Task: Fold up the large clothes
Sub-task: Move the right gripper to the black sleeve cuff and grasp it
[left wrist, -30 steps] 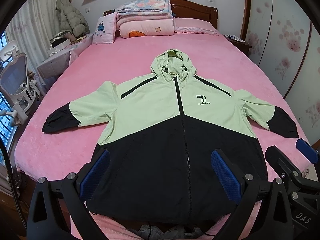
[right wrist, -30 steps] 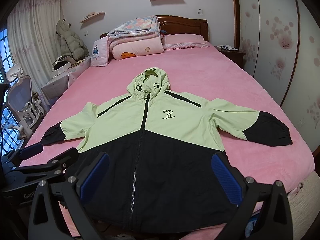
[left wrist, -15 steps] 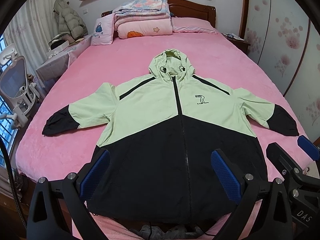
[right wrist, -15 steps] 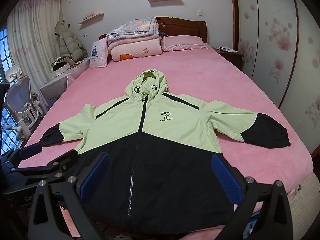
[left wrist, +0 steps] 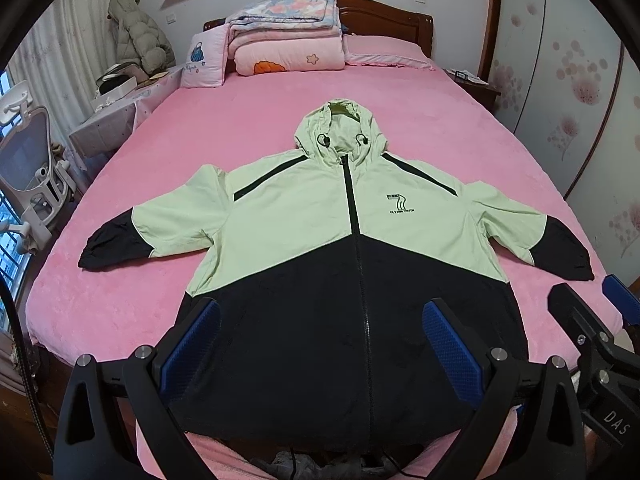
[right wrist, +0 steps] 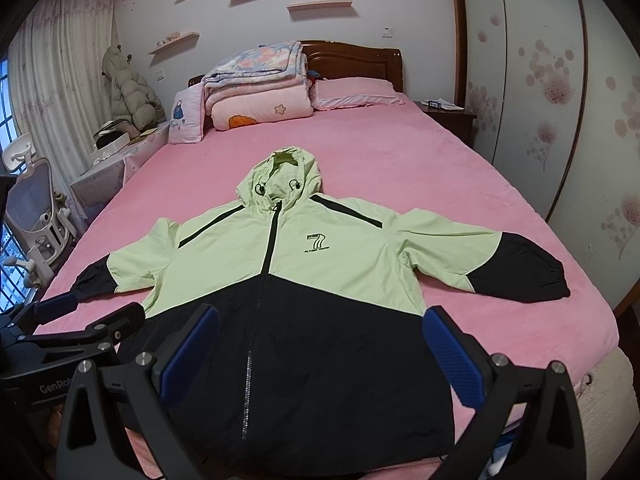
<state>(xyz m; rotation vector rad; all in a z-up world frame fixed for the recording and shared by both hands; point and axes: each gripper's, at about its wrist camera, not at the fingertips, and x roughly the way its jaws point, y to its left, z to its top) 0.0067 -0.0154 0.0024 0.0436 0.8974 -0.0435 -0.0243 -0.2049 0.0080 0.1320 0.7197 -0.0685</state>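
A large hooded jacket (left wrist: 340,248), light green above and black below, lies flat and zipped, front up, on the pink bed (left wrist: 248,128). Its sleeves spread to both sides and its hood points toward the headboard. The same jacket (right wrist: 304,280) fills the middle of the right wrist view. My left gripper (left wrist: 320,340) hovers open above the jacket's black hem, holding nothing. My right gripper (right wrist: 316,344) is likewise open over the hem. Each gripper shows at the edge of the other's view: the right gripper (left wrist: 600,328) and the left gripper (right wrist: 80,320).
Folded quilts (left wrist: 288,44) and pillows are stacked against the wooden headboard. A cluttered side table (left wrist: 120,108) and a white office chair (left wrist: 32,172) stand left of the bed. A nightstand (right wrist: 448,116) and a floral wardrobe (right wrist: 560,120) are on the right.
Both cameras have tilted and risen a little, so the jacket sits slightly lower in view. Both grippers stay open and the jacket has not moved.
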